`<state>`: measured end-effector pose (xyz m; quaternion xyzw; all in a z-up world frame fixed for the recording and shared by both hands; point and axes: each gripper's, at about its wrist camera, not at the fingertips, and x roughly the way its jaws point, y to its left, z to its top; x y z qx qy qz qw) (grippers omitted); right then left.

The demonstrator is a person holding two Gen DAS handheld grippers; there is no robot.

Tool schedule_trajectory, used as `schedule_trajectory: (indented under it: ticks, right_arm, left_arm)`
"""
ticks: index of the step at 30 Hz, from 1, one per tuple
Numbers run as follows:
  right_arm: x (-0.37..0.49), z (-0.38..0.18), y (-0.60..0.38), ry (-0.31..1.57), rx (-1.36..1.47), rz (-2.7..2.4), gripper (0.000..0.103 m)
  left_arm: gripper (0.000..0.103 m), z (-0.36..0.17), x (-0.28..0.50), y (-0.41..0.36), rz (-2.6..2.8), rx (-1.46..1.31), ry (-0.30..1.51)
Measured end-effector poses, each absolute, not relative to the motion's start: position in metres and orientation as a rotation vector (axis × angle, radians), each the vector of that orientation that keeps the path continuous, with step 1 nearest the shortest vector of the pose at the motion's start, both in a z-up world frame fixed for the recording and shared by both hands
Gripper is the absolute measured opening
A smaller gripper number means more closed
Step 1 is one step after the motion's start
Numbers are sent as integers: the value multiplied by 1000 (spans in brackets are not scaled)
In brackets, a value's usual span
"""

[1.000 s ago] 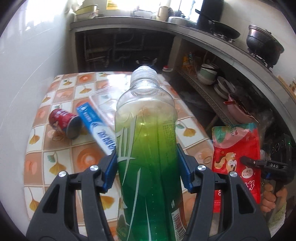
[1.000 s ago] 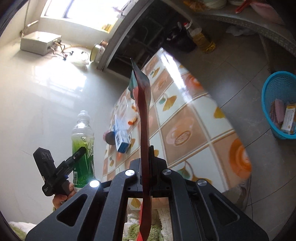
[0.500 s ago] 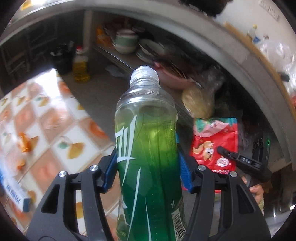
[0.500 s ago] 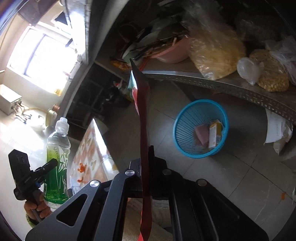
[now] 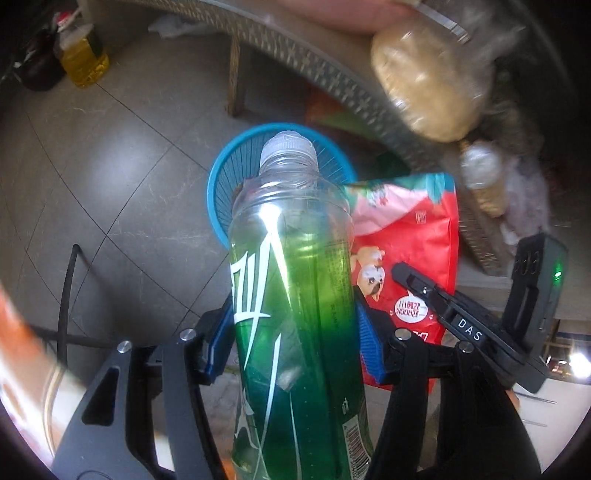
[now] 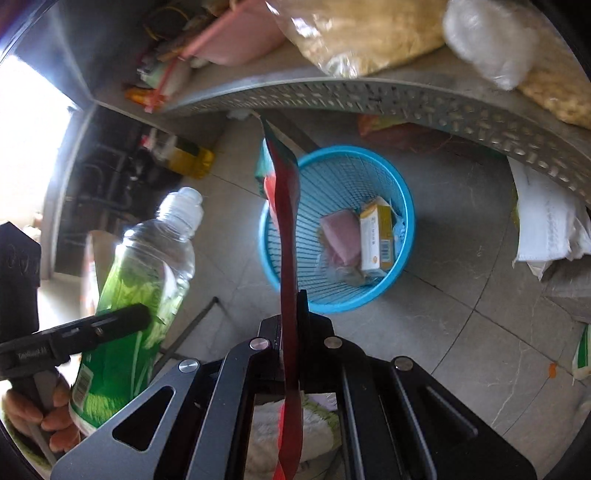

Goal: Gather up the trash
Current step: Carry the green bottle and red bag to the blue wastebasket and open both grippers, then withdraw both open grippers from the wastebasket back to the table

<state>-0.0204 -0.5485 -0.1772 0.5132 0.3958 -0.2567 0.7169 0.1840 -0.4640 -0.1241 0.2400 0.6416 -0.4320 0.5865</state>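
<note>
Left gripper (image 5: 295, 332): blue pads pinch the lower body of the green drink bottle (image 5: 291, 280) from both sides, cap pointing away and down toward the floor. From the right wrist view the same bottle (image 6: 147, 266) sits at the left, clamped by that gripper (image 6: 110, 325), with the person's hand (image 6: 40, 417) wrapped round the handle below.

Right gripper (image 6: 291, 332): jaws pressed together on the red snack pouch (image 6: 286, 236), seen edge-on as a thin dark-red strip rising from between the fingers. In the left wrist view the pouch (image 5: 410, 243) shows its printed face just right of the bottle, with the right gripper (image 5: 410, 280) clipped across its lower part.

Change from a second ago: then both tools looked out over the tiled table top with a can and a blue box on it. Now both are tipped downward, the table is gone from the centre of view, and grey floor tiles fill it. Grips unchanged.

Beyond the bottle cap and the pouch tip, on the floor: blue mesh basket (image 6: 400, 206), upright, holding a yellow-white carton (image 6: 376, 236) and a pink packet (image 6: 341, 236) side by side. The pouch strip crosses the basket's left rim in view.

Farther: perforated metal shelf (image 6: 369, 96) over the basket's far side, bags of pale grain (image 6: 354, 33) on it. Far left, a yellow oil bottle (image 5: 83, 59) on the floor.
</note>
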Motion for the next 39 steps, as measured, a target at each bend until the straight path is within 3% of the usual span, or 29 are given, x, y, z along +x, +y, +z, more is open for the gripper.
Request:
schedule_trajectory:
  ticks: [4,5,6,7,8,16,29,39]
  right_arm:
    - [9,-199,-574,897,1125,-601,5]
    - [17,-204,-582,886,1116,-610,9]
    - [24,-210,-588,885,1102,-613,18]
    - [32,-219,-594,909,1081,-632,37]
    - [37,-226,-599,933,1051,-658,48]
    - [30,-237,-573,1021,847,-803,48]
    - [-28,-163,-509,929,749,-793,49]
    - [-48,-113,-461,894,679,-715,51]
  left_arm:
    - [57,-145,193,-490,-976,577,1500]
    - [69,-147,196,-496,-973,555,1485]
    - [77,-147,199,-499,-969,533,1463]
    - [83,-146,203,-501,-961,516,1437]
    - [83,-144,206,-501,-952,500,1417]
    - [83,-107,210,-458,-950,396,1372]
    - [83,-2,173,-348,-1016,252,1140]
    - [86,45,137,-248,-990,198,975]
